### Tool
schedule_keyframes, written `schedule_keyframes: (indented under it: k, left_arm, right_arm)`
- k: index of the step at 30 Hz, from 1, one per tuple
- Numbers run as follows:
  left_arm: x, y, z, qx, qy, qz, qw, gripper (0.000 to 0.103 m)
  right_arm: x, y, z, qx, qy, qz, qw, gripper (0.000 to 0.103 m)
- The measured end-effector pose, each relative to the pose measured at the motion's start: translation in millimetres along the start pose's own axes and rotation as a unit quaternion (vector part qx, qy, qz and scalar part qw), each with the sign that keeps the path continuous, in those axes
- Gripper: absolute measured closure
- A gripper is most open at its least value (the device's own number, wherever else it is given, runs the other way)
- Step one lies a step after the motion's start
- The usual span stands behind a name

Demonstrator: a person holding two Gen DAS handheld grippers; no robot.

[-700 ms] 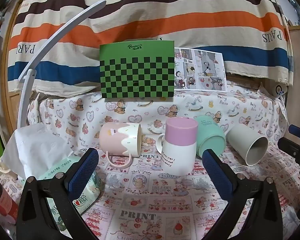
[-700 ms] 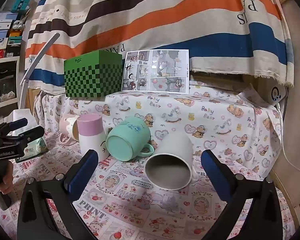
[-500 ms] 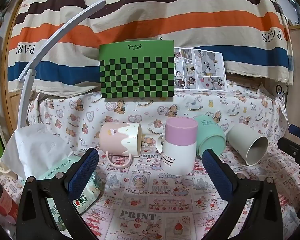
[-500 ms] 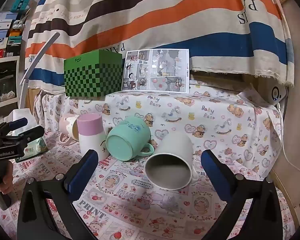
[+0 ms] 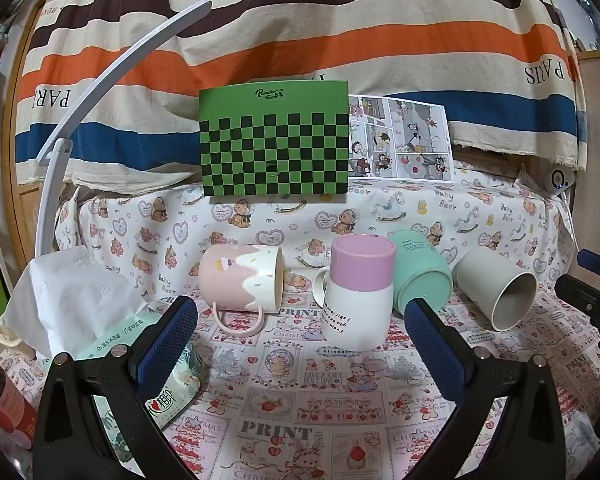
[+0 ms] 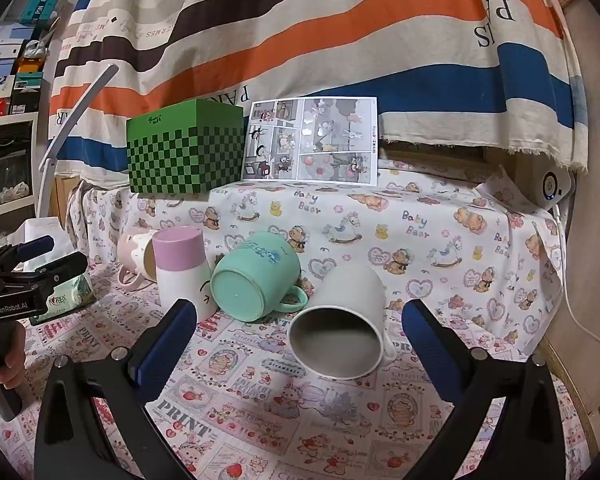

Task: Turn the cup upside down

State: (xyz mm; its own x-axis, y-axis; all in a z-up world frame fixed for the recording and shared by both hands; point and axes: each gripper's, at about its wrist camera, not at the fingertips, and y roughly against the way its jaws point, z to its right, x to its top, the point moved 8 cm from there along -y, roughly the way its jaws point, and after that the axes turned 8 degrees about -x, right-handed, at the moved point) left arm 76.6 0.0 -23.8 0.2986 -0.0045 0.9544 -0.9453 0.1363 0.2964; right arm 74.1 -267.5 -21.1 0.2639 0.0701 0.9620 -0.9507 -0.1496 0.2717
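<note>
Grey cup lies on its side, mouth toward right gripper, just ahead between its wide-open empty fingers. Left gripper wide open, empty, facing upside-down pink-white cup.

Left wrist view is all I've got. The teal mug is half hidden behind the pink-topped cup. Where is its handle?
Observer: In the right wrist view the teal mug lies on its side with its flat base toward the camera. Its teal handle points toward the grey cup.
Operator: Does the grey cup have a handle?
Observer: Yes, a white handle shows low on its right side, near the cloth.
Operator: Is the right gripper shut?
Observer: No. The right gripper is open, with one finger on each side of the grey cup's mouth, and it is not touching the cup.
</note>
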Motion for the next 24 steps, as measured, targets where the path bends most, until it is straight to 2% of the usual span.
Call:
schedule_keyframes:
  k: [24]
  left_arm:
    - [-0.2,0.3,-0.1,0.000,0.000,-0.001,1.0000,0.000]
  right_arm:
    - [0.0,-1.8,1.2,0.000,0.000,-0.002,1.000,0.000]
